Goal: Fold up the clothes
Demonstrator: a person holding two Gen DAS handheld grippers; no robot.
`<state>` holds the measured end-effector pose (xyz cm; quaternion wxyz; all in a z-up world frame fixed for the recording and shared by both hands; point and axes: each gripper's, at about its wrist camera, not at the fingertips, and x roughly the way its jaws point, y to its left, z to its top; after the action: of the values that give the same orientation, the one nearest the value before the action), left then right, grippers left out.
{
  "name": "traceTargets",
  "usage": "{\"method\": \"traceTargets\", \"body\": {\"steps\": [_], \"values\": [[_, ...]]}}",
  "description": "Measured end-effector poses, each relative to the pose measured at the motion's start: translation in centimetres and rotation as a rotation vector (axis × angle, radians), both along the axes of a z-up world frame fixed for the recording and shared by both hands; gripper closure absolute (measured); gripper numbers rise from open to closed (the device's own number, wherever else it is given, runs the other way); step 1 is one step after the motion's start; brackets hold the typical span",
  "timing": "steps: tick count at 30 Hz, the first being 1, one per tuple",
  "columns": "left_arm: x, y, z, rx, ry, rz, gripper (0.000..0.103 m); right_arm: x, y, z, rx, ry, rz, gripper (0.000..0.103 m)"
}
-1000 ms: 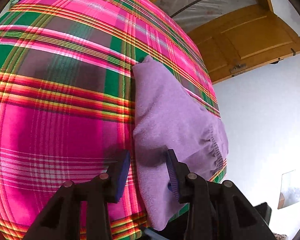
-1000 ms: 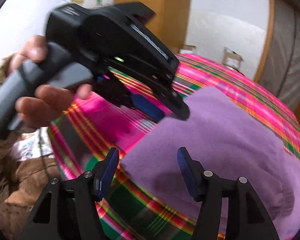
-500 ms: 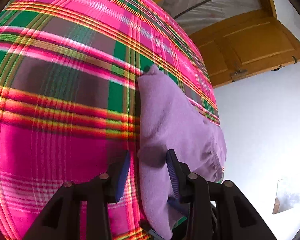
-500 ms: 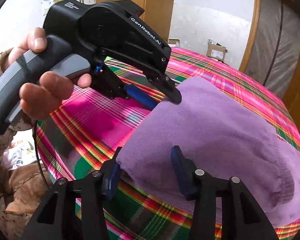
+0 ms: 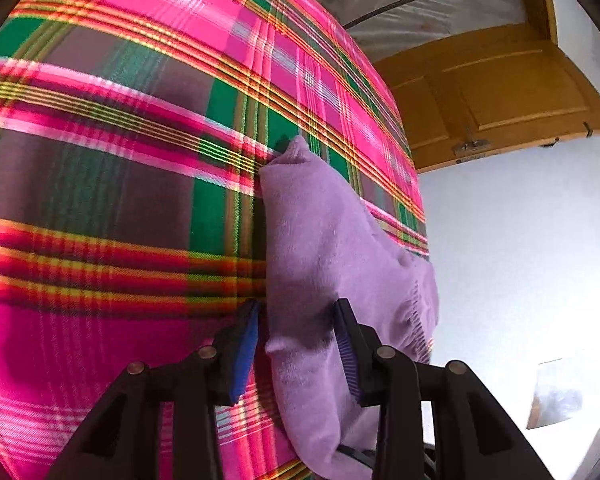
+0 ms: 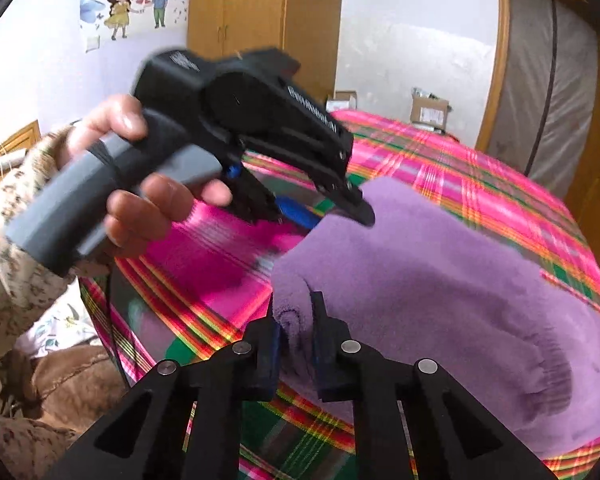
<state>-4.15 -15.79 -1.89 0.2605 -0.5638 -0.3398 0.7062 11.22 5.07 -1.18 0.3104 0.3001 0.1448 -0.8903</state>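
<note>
A purple fleece garment (image 5: 332,248) (image 6: 440,280) lies on a pink and green plaid cloth (image 5: 100,160) (image 6: 452,160). In the left wrist view my left gripper (image 5: 296,344) stands open astride the garment's near corner, one blue pad on each side of the edge. The right wrist view shows my right gripper (image 6: 296,332) shut on a bunched corner of the garment. There a hand (image 6: 140,200) holds the left gripper (image 6: 332,216), its upper finger resting on the garment's far corner and its blue pad at the edge below.
The plaid surface ends just past the garment, beside a white wall (image 5: 520,260) and a wooden door (image 5: 500,92). Cardboard boxes (image 6: 428,108) and a wooden wardrobe (image 6: 260,20) stand beyond the far side. Brown cloth (image 6: 60,380) lies low on the left by the person's patterned sleeve (image 6: 12,248).
My right gripper has closed on the garment's near corner, bunching it between the pads. My left gripper has slid forward so the garment's edge sits deeper between its open fingers.
</note>
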Motion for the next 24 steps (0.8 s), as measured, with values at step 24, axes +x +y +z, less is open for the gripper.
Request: {"method": "traceTargets", "body": {"steps": [24], "values": [[-0.6, -2.2, 1.0, 0.103, 0.062, 0.073, 0.093, -0.8, -2.3, 1.3, -0.023, -0.010, 0.052, 0.091]]}}
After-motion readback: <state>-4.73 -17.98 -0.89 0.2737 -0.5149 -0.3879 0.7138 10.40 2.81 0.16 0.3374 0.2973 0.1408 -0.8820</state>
